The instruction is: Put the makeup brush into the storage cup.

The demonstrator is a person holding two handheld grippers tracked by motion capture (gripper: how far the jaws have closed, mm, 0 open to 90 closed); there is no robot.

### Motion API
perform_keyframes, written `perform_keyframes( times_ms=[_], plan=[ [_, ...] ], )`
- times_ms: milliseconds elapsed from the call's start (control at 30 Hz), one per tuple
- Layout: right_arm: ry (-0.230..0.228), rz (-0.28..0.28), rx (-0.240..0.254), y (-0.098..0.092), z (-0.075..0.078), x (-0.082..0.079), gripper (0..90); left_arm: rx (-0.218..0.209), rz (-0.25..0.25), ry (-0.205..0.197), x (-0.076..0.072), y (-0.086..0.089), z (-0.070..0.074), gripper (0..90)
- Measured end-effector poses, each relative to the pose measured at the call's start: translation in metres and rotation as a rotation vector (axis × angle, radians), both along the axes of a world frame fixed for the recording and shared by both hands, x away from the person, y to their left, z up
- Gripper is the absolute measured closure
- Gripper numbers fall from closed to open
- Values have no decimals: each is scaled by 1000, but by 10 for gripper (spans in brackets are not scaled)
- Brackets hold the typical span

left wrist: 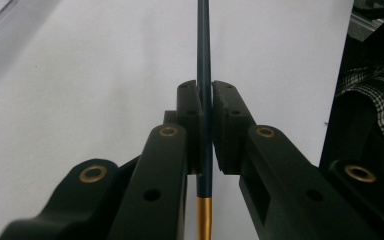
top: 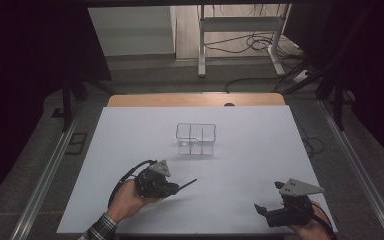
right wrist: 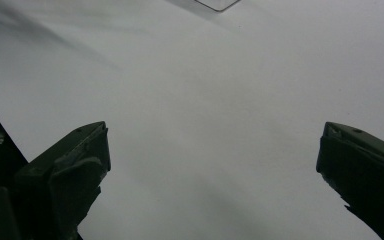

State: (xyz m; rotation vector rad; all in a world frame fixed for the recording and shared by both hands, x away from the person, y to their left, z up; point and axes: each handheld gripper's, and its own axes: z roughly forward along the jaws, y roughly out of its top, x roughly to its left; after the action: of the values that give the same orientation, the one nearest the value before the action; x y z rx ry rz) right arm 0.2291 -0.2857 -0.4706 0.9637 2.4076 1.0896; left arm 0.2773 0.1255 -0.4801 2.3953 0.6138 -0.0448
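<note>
A thin dark pencil-like stick (left wrist: 203, 60) with a gold band near its lower end is pinched between the pads of my left gripper (left wrist: 206, 95). In the high view that left gripper (top: 176, 189) is held in a hand at the lower left of the white table sheet, and the stick (top: 189, 183) pokes out to the right and slightly up. My right gripper (top: 261, 210) rests at the lower right, jaws wide apart with nothing between them (right wrist: 212, 160). A clear divided plastic box (top: 196, 138) stands at the sheet's centre, beyond both grippers.
The white sheet (top: 130, 140) covers the table; a strip of wooden tabletop (top: 195, 99) shows at its far edge. Metal rails run along both sides. A white frame stand (top: 240, 40) and cables lie on the floor behind.
</note>
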Motion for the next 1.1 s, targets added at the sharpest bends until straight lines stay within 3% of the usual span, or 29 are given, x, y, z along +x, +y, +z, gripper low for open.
perform_keyframes(
  times_ms=[333, 600, 767, 1100],
  plan=[
    [-34, 57, -47, 10, 4, -2, 16, -80, 10, -6, -11, 0, 3, 841],
    [-14, 94, -42, 24, 9, 0, 14, -149, 8, 5, -14, -1, 6, 841],
    [-31, 111, -63, 33, 10, 1, 7, -170, -4, 19, -14, -4, 6, 841],
    [-19, 133, -86, 49, 11, 2, 0, -192, -20, 40, -12, -6, 7, 841]
  ],
)
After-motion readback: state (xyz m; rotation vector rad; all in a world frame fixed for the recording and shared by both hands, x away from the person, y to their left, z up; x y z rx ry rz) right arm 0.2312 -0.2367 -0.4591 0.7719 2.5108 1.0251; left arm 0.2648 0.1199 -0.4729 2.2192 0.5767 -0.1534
